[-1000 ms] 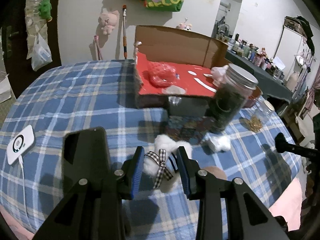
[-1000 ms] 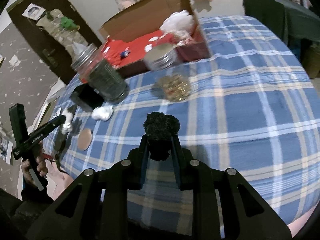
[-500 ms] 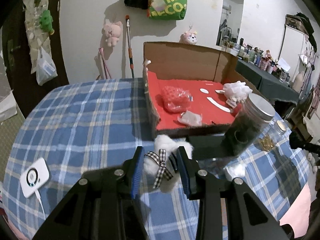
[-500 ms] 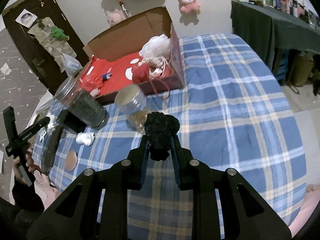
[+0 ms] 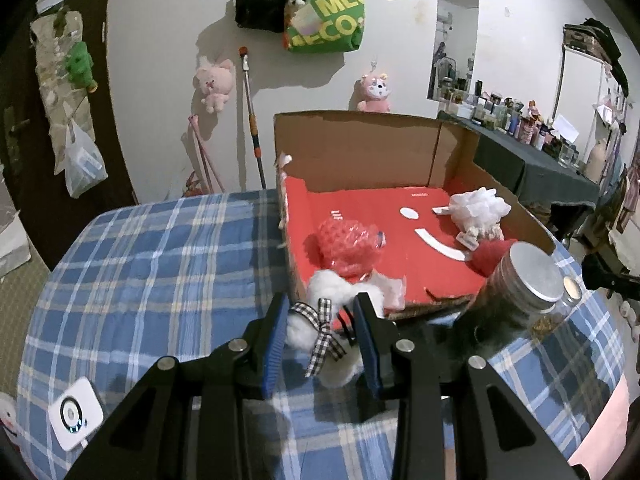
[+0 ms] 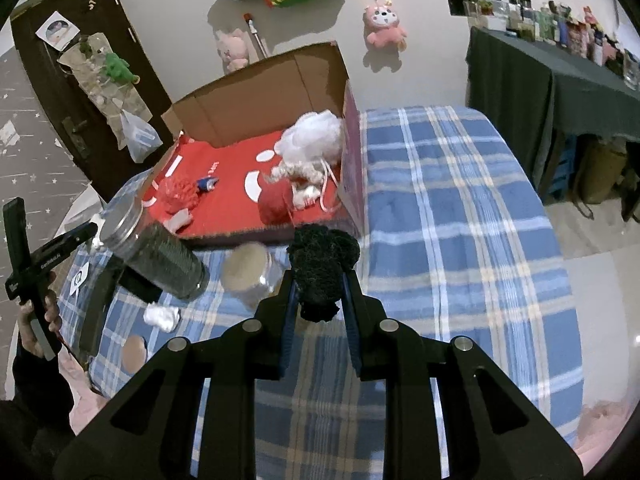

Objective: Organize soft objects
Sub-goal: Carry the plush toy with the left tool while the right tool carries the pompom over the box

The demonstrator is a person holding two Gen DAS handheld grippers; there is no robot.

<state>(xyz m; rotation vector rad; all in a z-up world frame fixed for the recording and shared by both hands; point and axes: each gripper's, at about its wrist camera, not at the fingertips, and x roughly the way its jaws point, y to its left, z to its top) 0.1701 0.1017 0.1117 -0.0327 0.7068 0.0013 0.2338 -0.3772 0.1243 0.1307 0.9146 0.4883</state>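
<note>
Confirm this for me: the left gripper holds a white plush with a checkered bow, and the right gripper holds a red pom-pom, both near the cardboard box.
One detail is wrong. The right gripper holds a black pom-pom, not a red one, as the right wrist view shows. The left gripper does hold the white plush with a checkered bow, and both are near the cardboard box.

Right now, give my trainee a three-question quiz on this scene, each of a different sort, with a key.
1. True or false: the left gripper is shut on a white plush with a checked bow.
2. Multiple choice: the black pompom in the right gripper is
A. lying in the box
B. held above the blue plaid cloth, in front of the box
C. inside the dark jar
3. Fill in: the floor of the box is coloured ____.

Key: 1 true; 2 B; 3 red.
</note>
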